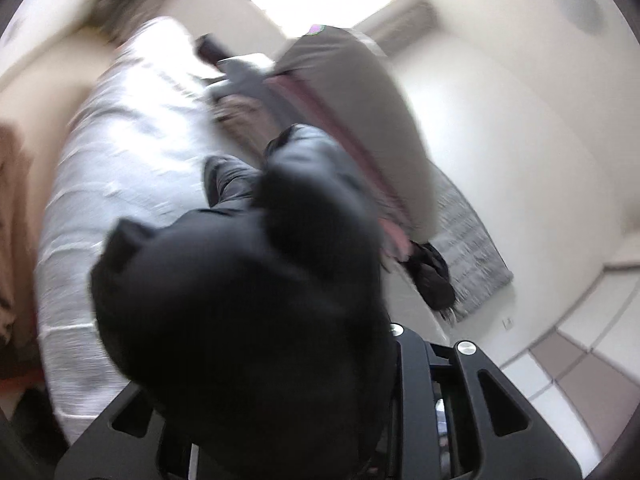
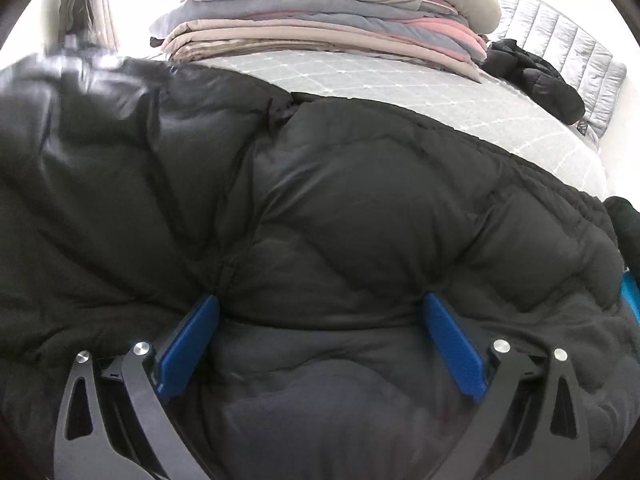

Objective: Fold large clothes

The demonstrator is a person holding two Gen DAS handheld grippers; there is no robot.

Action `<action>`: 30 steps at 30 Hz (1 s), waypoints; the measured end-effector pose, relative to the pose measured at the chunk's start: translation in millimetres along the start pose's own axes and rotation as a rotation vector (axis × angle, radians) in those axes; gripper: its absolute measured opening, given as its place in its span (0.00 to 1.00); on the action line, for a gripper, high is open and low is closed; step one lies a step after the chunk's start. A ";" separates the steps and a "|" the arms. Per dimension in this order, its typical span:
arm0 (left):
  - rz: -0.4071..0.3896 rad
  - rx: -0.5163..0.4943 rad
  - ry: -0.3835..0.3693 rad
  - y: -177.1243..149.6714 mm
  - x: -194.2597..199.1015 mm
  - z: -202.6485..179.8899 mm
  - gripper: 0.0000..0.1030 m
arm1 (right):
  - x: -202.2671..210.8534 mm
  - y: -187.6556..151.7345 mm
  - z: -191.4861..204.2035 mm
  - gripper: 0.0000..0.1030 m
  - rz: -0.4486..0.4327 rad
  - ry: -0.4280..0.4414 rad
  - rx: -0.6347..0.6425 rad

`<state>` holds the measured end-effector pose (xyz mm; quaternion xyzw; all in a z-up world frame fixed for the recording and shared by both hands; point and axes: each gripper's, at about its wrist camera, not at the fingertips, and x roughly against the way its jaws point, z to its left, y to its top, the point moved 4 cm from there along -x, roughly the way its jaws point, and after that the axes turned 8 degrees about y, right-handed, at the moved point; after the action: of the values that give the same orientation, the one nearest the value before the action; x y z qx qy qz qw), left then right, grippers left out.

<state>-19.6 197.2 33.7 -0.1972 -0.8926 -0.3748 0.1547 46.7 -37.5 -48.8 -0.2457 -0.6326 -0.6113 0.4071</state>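
Two views showed the same black jacket (image 2: 320, 208), and they did not agree in what they gave. In the right wrist view the jacket lay spread on the bed (image 2: 400, 80), directly ahead of the right tongs (image 2: 320, 316), with its long axis running left to right across the fingers. These tongs stood wide open, the blue pads (image 2: 192, 340) pressed into the padding on both sides of a puffy panel but not closed on it. So the right hand was the nearer one to the flat part of the jacket, and a fold would probably start from this near edge toward the stack (image 2: 320, 12) of folded clothes behind.

In the left wrist view a bunch of the jacket (image 1: 240, 300) hung right in front of the lens and covered the left tongs (image 1: 304, 420); it seemed to be held, but one cannot tell if the fingers were closed. This blurred view showed the room, the wall and the floor, which the right view did not; the right view alone showed the quilting and a second dark garment (image 2: 536, 76) well apart on the bed.
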 end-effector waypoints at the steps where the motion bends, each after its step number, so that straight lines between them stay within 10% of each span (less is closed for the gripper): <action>1: -0.001 -0.047 -0.021 -0.9 2.1 -23.5 0.22 | 0.1 0.3 0.7 0.95 -0.002 0.006 -0.008; 6: 0.006 -0.283 -0.083 -25.0 5.6 -126.5 0.22 | 6.8 8.2 -18.7 0.95 0.082 0.166 -0.082; 14: 0.148 -0.662 -0.141 -146.8 -22.1 -245.8 0.22 | 106.9 -15.1 -203.6 0.95 -0.118 1.212 -0.874; 20: 0.449 -1.068 -0.084 -305.3 -86.1 -263.5 0.35 | 102.4 -84.7 -300.5 0.95 -0.198 1.260 -1.075; 25: 0.428 -1.325 -0.085 -343.5 -62.2 -272.7 0.68 | 91.1 -108.5 -320.2 0.95 -0.139 1.218 -1.059; 30: 0.444 -1.493 -0.070 -346.2 -19.7 -264.6 0.72 | 113.8 -92.7 -333.3 0.95 -0.193 1.081 -0.941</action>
<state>-130.4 -222.6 -7.6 -0.4349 -0.3478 -0.8303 0.0239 -19.0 -395.5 -35.4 -0.0013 -0.0312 -0.8882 0.4585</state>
